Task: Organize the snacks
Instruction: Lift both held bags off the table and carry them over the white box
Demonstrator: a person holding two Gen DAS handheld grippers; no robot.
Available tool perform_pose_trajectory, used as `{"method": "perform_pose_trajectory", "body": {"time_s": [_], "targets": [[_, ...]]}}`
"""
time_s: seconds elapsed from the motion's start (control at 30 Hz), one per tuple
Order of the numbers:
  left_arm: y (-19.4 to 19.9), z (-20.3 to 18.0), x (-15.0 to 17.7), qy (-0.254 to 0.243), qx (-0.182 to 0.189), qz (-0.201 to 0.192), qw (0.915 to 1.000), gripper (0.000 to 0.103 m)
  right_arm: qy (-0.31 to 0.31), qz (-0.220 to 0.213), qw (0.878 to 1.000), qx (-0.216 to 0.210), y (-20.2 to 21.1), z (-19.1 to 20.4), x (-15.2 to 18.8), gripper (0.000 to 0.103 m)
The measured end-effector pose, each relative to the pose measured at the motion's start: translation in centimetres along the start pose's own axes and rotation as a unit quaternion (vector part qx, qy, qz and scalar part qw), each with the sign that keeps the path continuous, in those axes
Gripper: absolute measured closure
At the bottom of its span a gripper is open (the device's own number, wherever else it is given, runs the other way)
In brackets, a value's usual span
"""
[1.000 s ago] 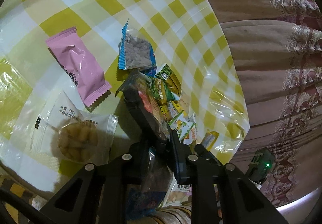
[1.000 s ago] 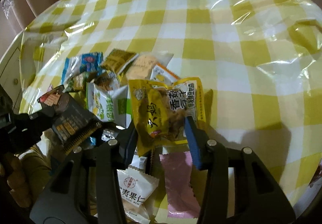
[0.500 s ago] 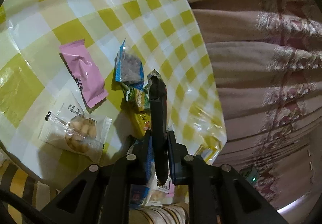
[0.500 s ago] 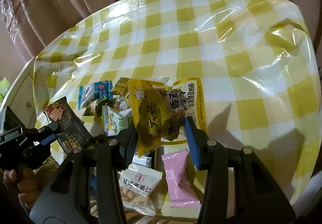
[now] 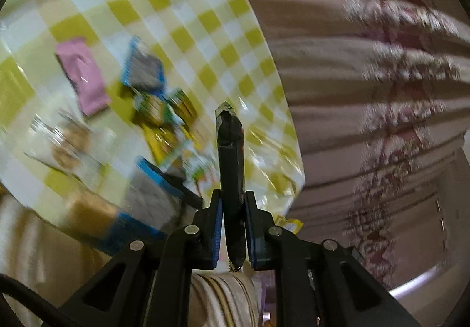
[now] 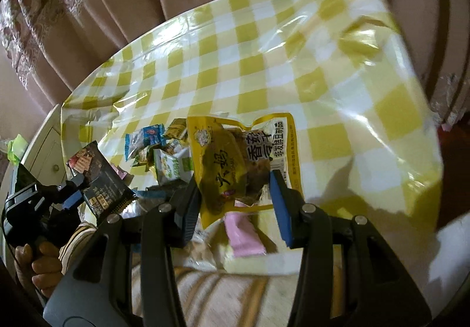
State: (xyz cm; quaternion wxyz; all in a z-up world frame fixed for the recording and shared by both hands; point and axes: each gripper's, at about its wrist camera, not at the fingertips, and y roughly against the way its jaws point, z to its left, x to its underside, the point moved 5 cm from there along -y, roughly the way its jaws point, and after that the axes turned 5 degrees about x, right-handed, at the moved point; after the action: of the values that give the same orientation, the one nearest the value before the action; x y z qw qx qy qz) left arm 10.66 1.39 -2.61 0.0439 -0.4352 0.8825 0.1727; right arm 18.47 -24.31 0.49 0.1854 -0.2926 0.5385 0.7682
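Observation:
My left gripper is shut on a dark snack packet, which stands edge-on between the pads, lifted off the table. The right wrist view shows that same gripper at the left, with the dark packet showing its printed face. My right gripper is shut on a bulky yellow snack packet, held above the table's near edge. Further small packets lie heaped on the yellow-checked tablecloth.
A pink packet, a blue-edged packet and a clear biscuit packet lie on the cloth, all blurred. Brown curtains hang behind the table. A person's hand grips the left tool; a striped sleeve is below.
Both grippers have risen and drawn back from the table with their packets. The dark packet has turned from slanted to edge-on in the left gripper. The heap looks smaller and farther.

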Motion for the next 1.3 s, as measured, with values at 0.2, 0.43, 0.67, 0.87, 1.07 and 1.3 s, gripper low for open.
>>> {"method": "perform_pose_trajectory", "body": {"time_s": [0.2, 0.43, 0.67, 0.87, 1.07, 1.3], "targets": [[-4.5, -3.4, 5.0, -0.03, 0.016, 0.077, 0.9964, 0.089, -0.028, 0.0, 0.999, 0.027, 3.2, -4.4, 2.0, 0.054], [-10.0, -7.3, 10.8, -0.079, 0.018, 0.17, 0.982, 0.089, -0.07, 0.007, 0.995, 0.069, 6.2, -10.7, 4.7, 0.054], [-16.3, -10.0, 18.1, -0.136, -0.001, 0.281, 0.9499, 0.089, -0.119, 0.029, 0.985, 0.126, 8.4, -17.5, 8.3, 0.054], [-20.5, -10.7, 24.0, -0.171, -0.034, 0.36, 0.9165, 0.089, -0.153, 0.059, 0.972, 0.166, 9.0, -22.5, 11.3, 0.054], [-23.1, -9.0, 28.5, -0.208, -0.119, 0.413, 0.8783, 0.088, -0.177, 0.095, 0.961, 0.192, 8.4, -26.2, 14.4, 0.054], [-25.5, -7.6, 32.7, -0.294, -0.197, 0.456, 0.8165, 0.088, -0.192, 0.157, 0.951, 0.186, 4.7, -27.9, 18.6, 0.054]]}}
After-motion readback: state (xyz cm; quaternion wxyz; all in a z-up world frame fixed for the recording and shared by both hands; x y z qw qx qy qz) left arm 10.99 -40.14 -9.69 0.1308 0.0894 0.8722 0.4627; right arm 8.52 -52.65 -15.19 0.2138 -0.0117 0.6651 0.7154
